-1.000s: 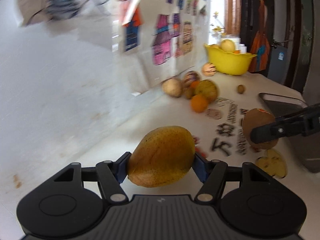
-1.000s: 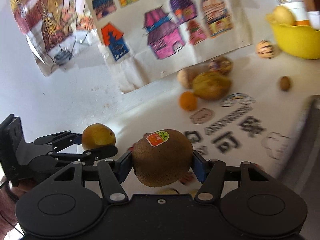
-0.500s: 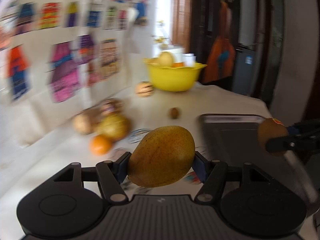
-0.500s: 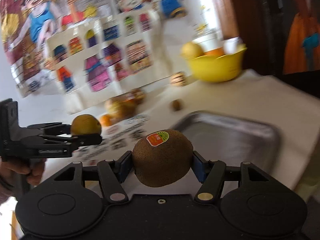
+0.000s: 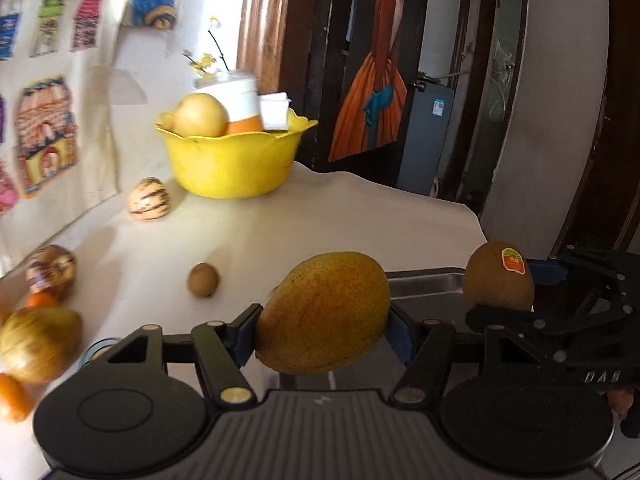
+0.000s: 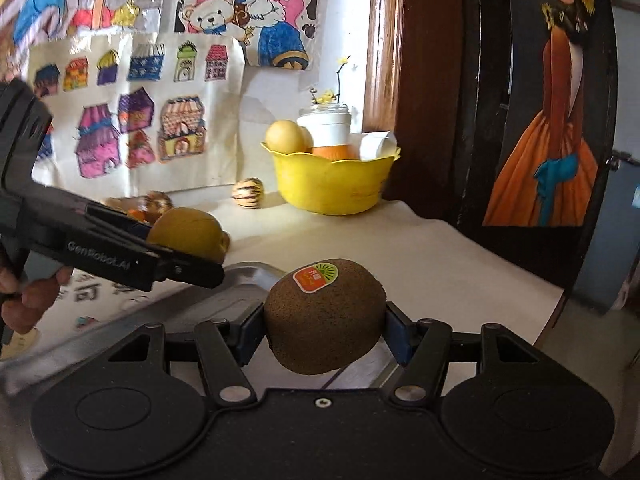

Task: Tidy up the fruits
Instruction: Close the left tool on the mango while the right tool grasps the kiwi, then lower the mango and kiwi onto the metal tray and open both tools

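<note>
1. Smooth, speckled yellow skin on mango (image 5: 324,312).
2. Fuzzy, matt brown skin on kiwi (image 6: 324,316), with glossy sticker (image 6: 315,276).
3. Shiny metal tray (image 6: 240,292).
4. Glossy yellow plastic bowl (image 6: 332,184).
5. Matt black plastic grippers (image 5: 324,332).
6. Paper drawings (image 6: 136,120) on wall.

Daylit and bright on the tabletop (image 5: 304,216) — blurred left edge, fisheye-bent, dark corners.

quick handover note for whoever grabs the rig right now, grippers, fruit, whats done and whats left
Left hand-held gripper: shut on the mango.
Right hand-held gripper: shut on the kiwi.
Both fruits hang over the metal tray, neither set down.
Yellow bowl at the wall already holds fruit.
Left: place these two, then the striped melon, the small brown fruit and the pile by the wall.
</note>
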Motion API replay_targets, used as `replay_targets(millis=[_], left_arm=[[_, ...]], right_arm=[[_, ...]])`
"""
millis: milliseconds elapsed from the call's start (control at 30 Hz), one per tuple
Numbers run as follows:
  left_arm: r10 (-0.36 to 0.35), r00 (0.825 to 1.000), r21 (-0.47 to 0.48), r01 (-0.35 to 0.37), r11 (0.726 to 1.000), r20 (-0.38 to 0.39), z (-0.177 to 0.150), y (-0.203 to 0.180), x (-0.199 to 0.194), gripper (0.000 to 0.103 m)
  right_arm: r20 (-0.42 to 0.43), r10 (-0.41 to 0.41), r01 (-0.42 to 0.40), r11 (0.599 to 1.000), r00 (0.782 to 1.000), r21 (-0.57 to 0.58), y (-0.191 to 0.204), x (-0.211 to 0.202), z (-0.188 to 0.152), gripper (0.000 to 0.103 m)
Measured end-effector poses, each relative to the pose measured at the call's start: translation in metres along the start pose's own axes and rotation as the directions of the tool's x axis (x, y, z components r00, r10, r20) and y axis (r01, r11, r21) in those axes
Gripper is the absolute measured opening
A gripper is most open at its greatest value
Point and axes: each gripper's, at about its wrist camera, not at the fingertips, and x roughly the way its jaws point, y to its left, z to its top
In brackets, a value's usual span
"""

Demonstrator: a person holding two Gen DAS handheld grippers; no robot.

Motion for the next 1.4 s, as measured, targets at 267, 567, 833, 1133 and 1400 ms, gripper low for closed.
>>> replay_targets(millis=[267,567,833,1133,1400], left_arm=[[-0.018,0.999,-0.026,0.016,1.000,-0.051,0.000,0.001,0.022,0.069],[0.009,0.997,-0.042,-0.012,0.999,-0.075,0.002,-0.002,0.033,0.069],[0.010,0.997,-0.054,-0.014,0.998,-0.080,0.003,-0.002,0.034,0.070],[-0.015,0.997,-0.132,0.005,0.991,-0.080,0.004,0.004,0.028,0.084],[-0.005,1.000,-0.190,0.000,0.982,-0.029,0.005,0.008,-0.005,0.095]], right_arm=[[-0.037,-0.032,0.029,0.997,0.999,-0.073,0.007,0.013,-0.007,0.064],[-0.062,-0.046,0.043,0.997,0.997,-0.058,0.008,0.021,-0.014,0.064],[-0.066,-0.044,0.041,0.998,0.997,-0.044,0.007,0.021,-0.015,0.064],[-0.059,-0.045,0.043,0.999,0.997,-0.032,0.007,0.014,-0.016,0.068],[-0.019,-0.043,0.043,0.999,0.999,-0.020,0.014,-0.015,-0.008,0.082]])
